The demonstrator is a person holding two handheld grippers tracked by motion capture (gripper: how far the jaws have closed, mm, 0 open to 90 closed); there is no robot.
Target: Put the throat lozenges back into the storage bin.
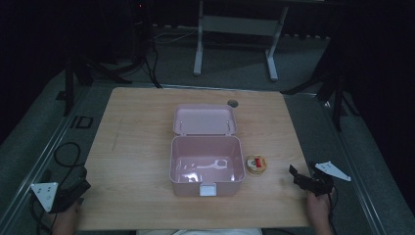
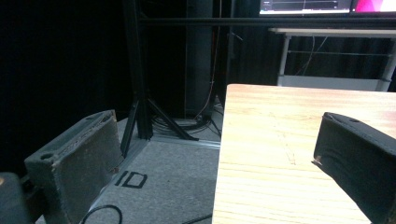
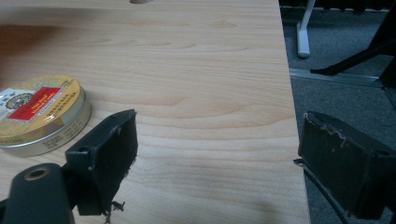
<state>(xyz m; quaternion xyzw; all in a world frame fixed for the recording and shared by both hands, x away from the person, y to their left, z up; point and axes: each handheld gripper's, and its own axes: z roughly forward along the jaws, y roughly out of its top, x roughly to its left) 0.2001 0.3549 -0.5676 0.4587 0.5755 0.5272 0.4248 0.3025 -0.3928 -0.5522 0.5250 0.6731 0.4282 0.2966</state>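
A pink box (image 1: 207,166) is sitting open mid-table, lid (image 1: 205,119) tipped back, and a round yellow tin (image 1: 256,164) is lying just beside its right wall. The left gripper (image 1: 73,188) is hanging at the table's (image 1: 137,147) near-left edge, jaws spread wide, gripping nothing. The right gripper (image 1: 301,177) is hovering near the tin, jaws likewise wide apart and empty.

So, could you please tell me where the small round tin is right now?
In the high view, the round tin sits on the table just right of the open pink box, between it and the right gripper.
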